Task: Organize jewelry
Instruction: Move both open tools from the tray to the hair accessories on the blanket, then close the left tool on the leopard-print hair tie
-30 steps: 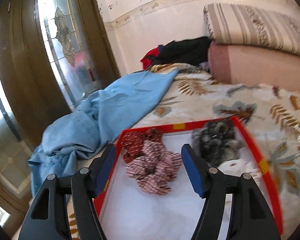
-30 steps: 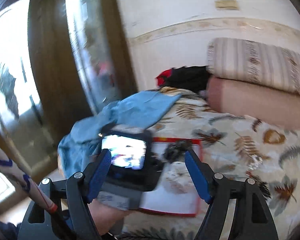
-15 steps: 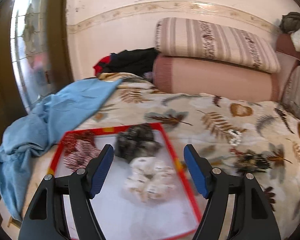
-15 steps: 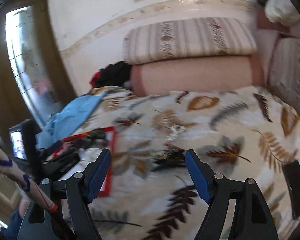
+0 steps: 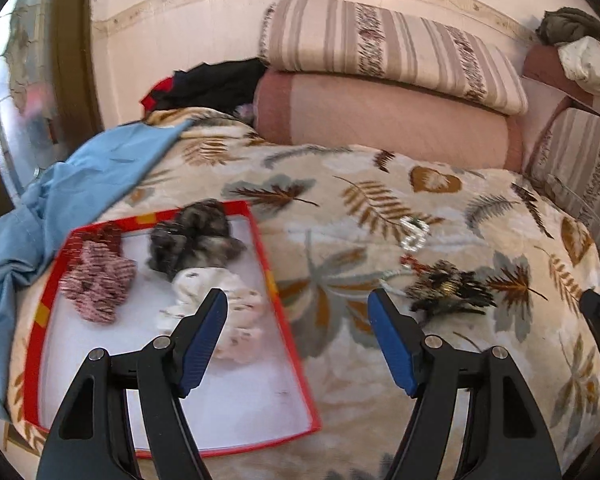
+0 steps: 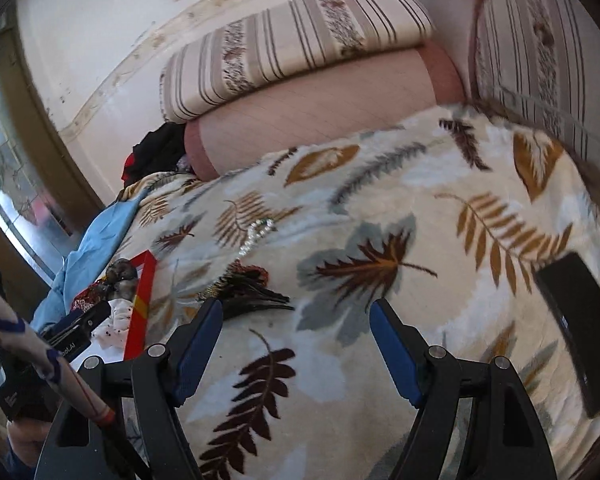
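A red-rimmed white tray (image 5: 266,264) lies on the leaf-patterned blanket and holds a red-striped scrunchie (image 5: 96,280), a dark grey one (image 5: 196,236) and a white one (image 5: 216,300). My left gripper (image 5: 296,296) is open over the tray's right edge, nothing between its fingers. To its right on the blanket lie a sparkly silver piece (image 5: 414,232) and a dark feathery piece (image 5: 448,288). My right gripper (image 6: 296,306) is open and empty above the blanket, with the feathery piece (image 6: 252,292) just beyond its left finger and the silver piece (image 6: 260,232) farther off.
Striped and pink bolsters (image 5: 380,116) line the wall behind. A blue cloth (image 5: 80,184) is bunched left of the tray. A flat black object (image 6: 580,328) lies on the blanket at the right. A patterned sleeve (image 6: 32,360) and the left gripper (image 6: 76,332) are at the lower left.
Both views have swung to the right. The left gripper shifted from the tray's left side to its right edge. The right gripper moved from near the tray out over the blanket and lower.
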`<action>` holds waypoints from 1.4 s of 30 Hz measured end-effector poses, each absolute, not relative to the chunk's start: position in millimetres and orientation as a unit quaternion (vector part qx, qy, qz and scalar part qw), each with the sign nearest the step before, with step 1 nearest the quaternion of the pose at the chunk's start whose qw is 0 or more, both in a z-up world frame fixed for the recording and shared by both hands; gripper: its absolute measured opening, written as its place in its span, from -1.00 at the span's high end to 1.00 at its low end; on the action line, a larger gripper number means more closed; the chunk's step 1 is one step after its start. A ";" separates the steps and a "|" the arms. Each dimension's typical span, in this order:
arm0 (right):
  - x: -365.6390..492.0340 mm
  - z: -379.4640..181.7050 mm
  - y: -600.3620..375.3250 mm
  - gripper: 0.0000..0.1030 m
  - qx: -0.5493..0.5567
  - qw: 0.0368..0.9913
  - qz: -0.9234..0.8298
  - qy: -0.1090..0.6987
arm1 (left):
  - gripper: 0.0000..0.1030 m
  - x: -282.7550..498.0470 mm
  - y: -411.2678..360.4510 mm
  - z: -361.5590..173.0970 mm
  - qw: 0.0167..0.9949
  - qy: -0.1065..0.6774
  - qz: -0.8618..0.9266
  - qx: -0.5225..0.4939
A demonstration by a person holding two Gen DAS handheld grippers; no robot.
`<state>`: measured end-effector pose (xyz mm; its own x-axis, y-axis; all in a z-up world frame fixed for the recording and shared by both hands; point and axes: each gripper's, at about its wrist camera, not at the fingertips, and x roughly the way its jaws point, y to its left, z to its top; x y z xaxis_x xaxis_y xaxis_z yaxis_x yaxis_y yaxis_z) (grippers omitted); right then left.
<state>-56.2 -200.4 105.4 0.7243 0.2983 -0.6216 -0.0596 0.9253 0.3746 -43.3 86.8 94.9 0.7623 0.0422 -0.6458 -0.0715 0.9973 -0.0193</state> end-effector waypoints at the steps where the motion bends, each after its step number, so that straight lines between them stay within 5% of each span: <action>1: -55.4 104.1 -202.8 -0.56 0.173 0.911 0.100 0.360 | -0.39 -41.4 83.4 94.6 0.938 0.346 0.021 -0.021; 15: -82.4 154.3 -261.1 -0.56 0.124 0.955 -0.099 0.250 | -0.39 -15.1 14.7 97.3 0.920 0.380 -0.098 0.000; 28: -73.3 136.0 -261.1 -0.56 0.108 0.947 -0.092 0.287 | -0.40 -113.0 -80.5 207.8 0.905 0.243 -0.346 0.035; 38: -70.2 129.4 -262.4 -0.56 0.134 0.943 -0.070 0.297 | -0.39 30.8 16.2 75.0 0.882 0.439 -0.173 -0.007; 42: -65.9 124.8 -256.1 -0.56 0.127 0.943 -0.060 0.303 | -0.16 39.7 17.6 56.1 0.873 0.452 -0.180 -0.026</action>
